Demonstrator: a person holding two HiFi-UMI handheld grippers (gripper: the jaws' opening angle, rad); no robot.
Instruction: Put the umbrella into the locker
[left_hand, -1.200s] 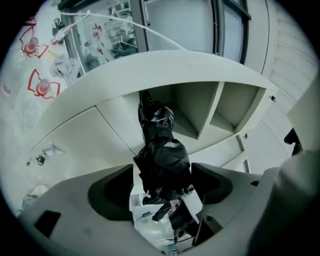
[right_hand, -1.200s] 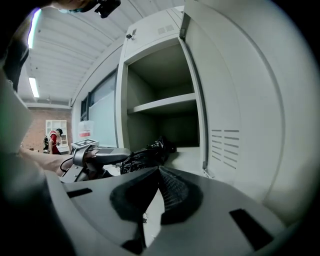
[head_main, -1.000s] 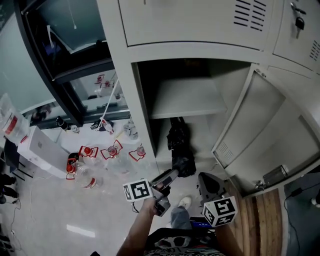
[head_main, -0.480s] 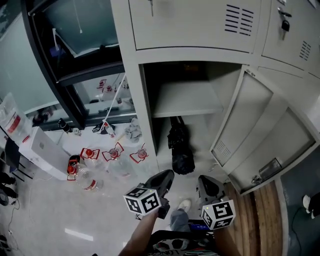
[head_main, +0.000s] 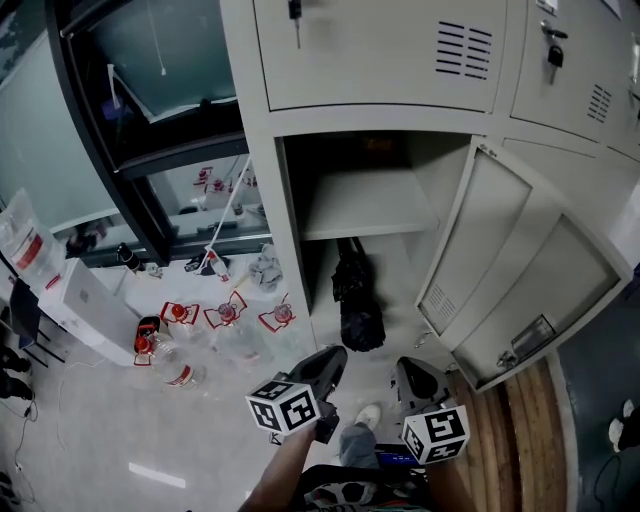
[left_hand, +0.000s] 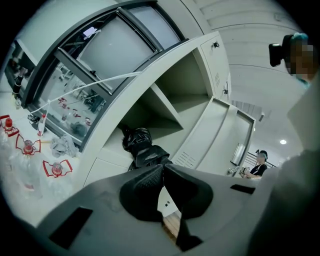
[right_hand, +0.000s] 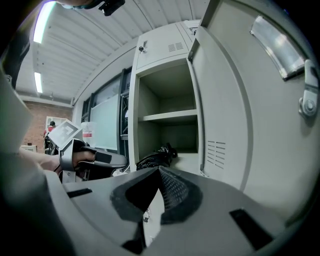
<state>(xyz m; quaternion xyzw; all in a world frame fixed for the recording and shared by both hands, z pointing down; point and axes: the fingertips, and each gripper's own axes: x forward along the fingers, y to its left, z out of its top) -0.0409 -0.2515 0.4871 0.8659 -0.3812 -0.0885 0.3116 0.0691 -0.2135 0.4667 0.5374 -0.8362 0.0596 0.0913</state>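
A folded black umbrella (head_main: 356, 297) lies on the floor of the open locker (head_main: 372, 206), under its shelf, one end sticking out over the front edge. It also shows as the umbrella (left_hand: 142, 149) in the left gripper view and the umbrella (right_hand: 157, 156) in the right gripper view. My left gripper (head_main: 328, 362) is shut and empty, just in front of the locker and short of the umbrella. Beside it, the right gripper (head_main: 411, 376) is shut too, with nothing in it. In their own views, the left gripper (left_hand: 163, 167) and right gripper (right_hand: 158, 171) both point at the locker.
The locker door (head_main: 520, 272) stands swung open to the right. Several plastic bottles with red labels (head_main: 225, 313) and a white box (head_main: 82, 301) lie on the floor to the left, by a dark window frame (head_main: 110, 140). A person's shoe (head_main: 367, 409) is below.
The left gripper has let go of the umbrella and drawn back from it; the umbrella now lies alone in the locker. The head view has shifted slightly.
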